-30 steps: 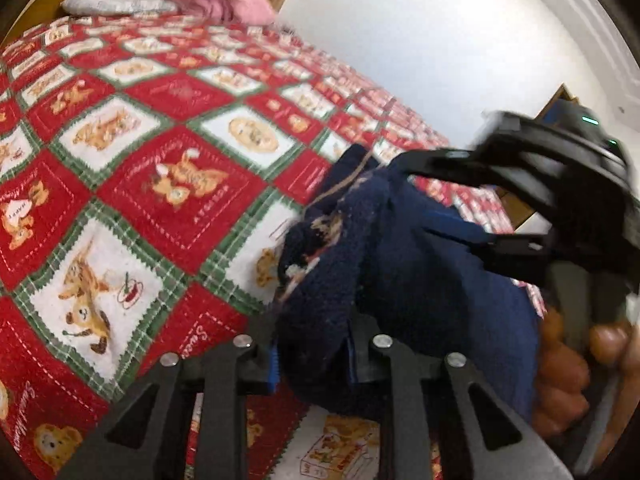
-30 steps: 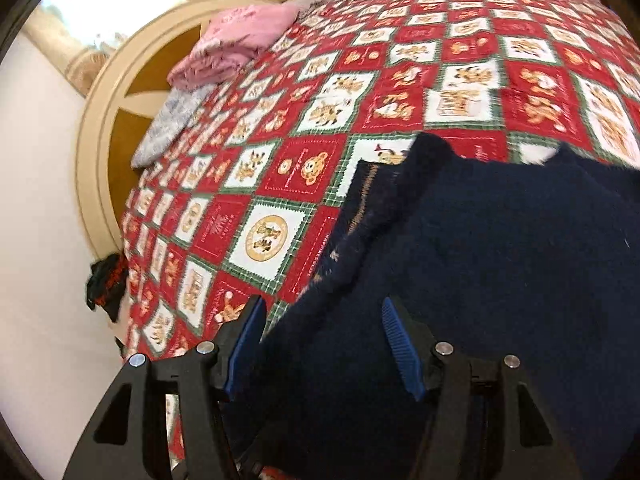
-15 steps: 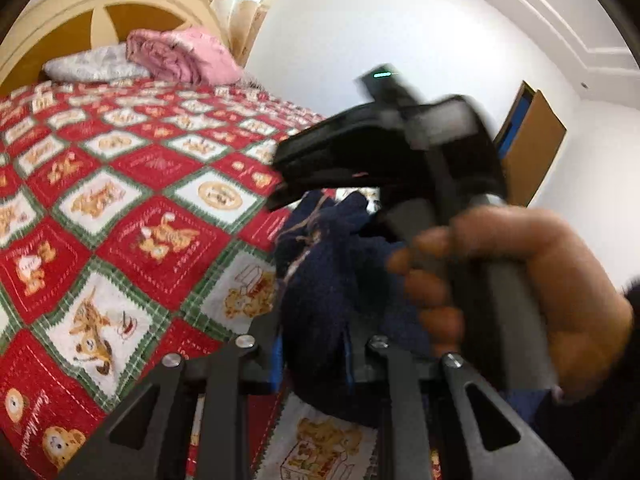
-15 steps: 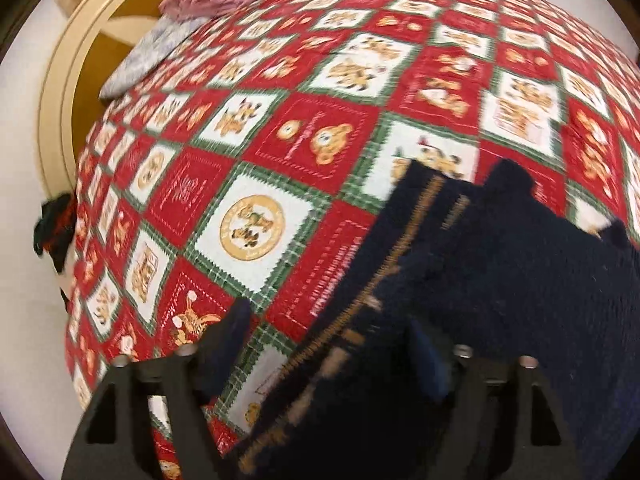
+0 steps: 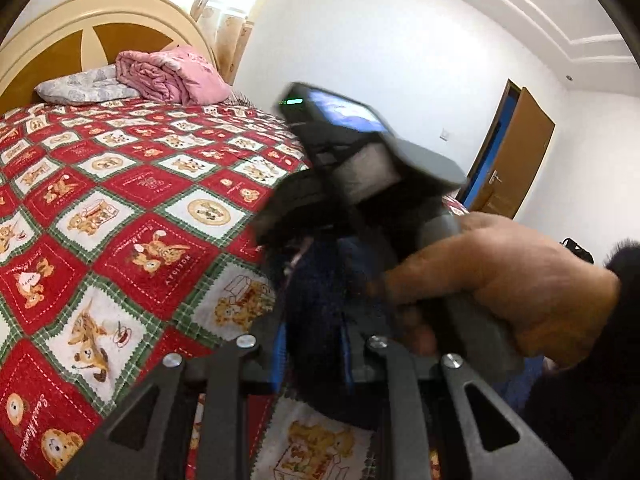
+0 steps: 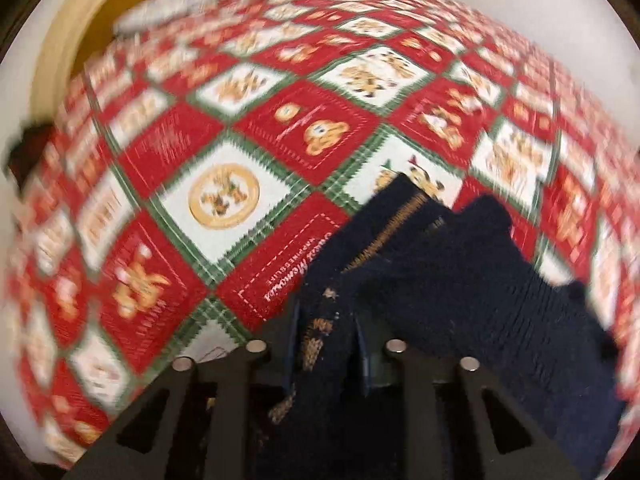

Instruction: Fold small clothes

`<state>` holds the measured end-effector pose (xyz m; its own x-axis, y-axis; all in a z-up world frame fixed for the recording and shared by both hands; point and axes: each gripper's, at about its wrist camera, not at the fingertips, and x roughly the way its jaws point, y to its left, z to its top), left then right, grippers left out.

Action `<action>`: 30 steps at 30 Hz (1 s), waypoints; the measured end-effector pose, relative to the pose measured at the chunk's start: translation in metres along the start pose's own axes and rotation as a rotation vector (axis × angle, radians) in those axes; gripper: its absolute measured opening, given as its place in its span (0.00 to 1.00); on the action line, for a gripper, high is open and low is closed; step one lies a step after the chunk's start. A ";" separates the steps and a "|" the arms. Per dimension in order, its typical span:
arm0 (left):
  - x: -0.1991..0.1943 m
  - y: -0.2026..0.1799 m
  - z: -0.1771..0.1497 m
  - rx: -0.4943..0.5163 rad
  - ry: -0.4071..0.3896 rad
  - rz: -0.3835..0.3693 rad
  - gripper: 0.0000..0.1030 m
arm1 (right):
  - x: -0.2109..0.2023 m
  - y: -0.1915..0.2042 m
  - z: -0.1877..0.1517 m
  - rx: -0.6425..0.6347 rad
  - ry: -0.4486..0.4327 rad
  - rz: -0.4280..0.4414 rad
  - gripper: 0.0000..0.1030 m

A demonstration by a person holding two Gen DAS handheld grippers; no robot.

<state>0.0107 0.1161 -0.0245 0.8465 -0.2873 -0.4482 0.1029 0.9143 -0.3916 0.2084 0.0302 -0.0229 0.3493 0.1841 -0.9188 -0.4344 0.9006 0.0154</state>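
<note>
We have the navy garment (image 6: 460, 292) caught at two places, and the fold is only getting started. Low in the middle of the left wrist view, the left tool (image 5: 312, 364) is clamped on a bunched edge of the dark cloth, its blue pads pressing the fabric from both sides. In the right wrist view the right tool (image 6: 326, 344) sits at the bottom centre; its jaws are closing, with a strip of the garment carrying tan stitching between them, and the pads already look pressed against it, though that view is blurred.

The garment itself lies partly on the bed quilt (image 6: 168, 160), spreading from the lower centre toward the lower right of the right wrist view, with two corners poking up toward the middle. It looks rumpled rather than squared off.

In the left wrist view, our right hand (image 5: 508, 280) crosses the right half of the frame just beyond the left tool.

As we judge it, nothing is folded yet: we still have to lift, spread the cloth flat, bring one half over the other and smooth it. The pink blanket (image 5: 168, 76) at the upper left stays out of this.
</note>
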 end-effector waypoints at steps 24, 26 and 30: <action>-0.020 -0.121 -0.012 0.261 0.001 -0.211 0.21 | -0.129 -0.161 -0.127 0.410 -0.354 0.287 0.14; -0.020 -0.130 -0.018 0.288 0.011 -0.232 0.21 | -0.126 -0.170 -0.145 0.423 -0.341 0.241 0.14; -0.016 -0.144 -0.032 0.330 0.048 -0.248 0.21 | -0.109 -0.181 -0.163 0.444 -0.313 0.259 0.15</action>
<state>-0.0346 -0.0202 0.0139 0.7505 -0.5160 -0.4129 0.4692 0.8560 -0.2169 0.1133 -0.2169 0.0096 0.5356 0.4656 -0.7045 -0.1733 0.8771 0.4480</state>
